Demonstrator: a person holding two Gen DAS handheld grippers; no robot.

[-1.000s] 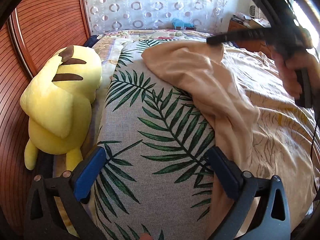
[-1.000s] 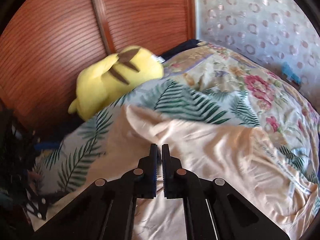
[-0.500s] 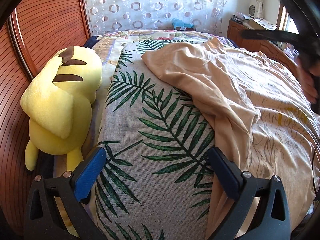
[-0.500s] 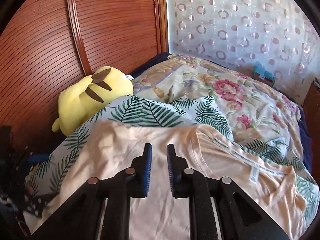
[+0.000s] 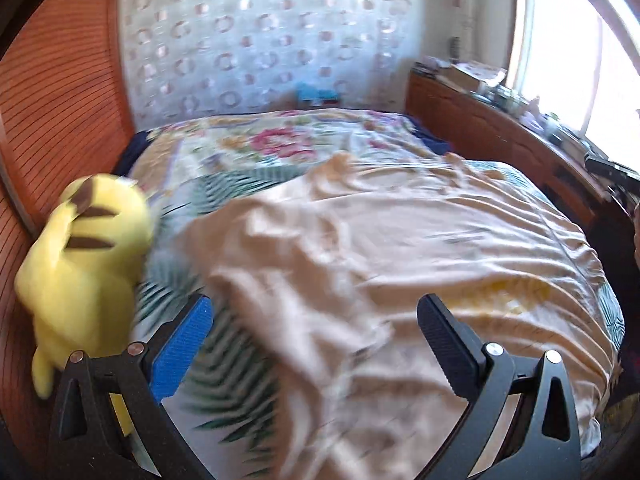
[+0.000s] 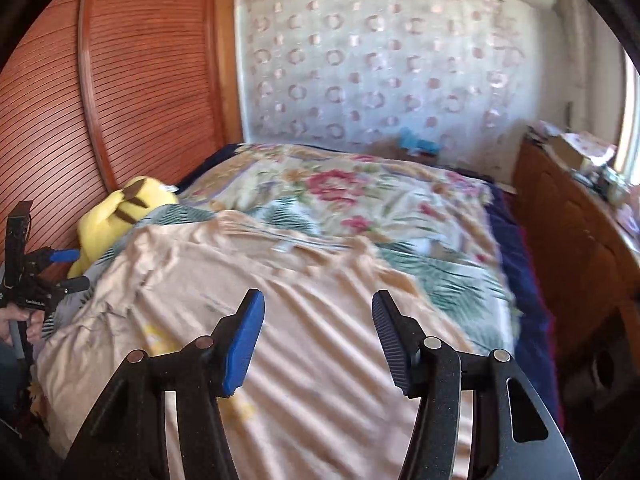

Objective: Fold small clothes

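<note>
A peach T-shirt (image 5: 420, 248) lies spread and wrinkled on the bed, its left edge bunched in folds; it also shows in the right wrist view (image 6: 280, 320). My left gripper (image 5: 316, 332) is open and empty, held above the shirt's near left part. My right gripper (image 6: 318, 336) is open and empty, held above the shirt's middle. The left gripper also shows at the far left of the right wrist view (image 6: 68, 268), beside the bed.
A yellow plush toy (image 5: 84, 264) lies at the bed's left edge against the wooden headboard (image 5: 60, 92). The bed has a palm-leaf cover (image 6: 448, 276) and a floral quilt (image 6: 340, 188). A wooden dresser (image 6: 576, 240) stands to the right.
My right gripper opened, let go of the shirt and pulled back. The shirt dropped and now lies spread over the bed. My left gripper rose and swung right; both views are blurred.
</note>
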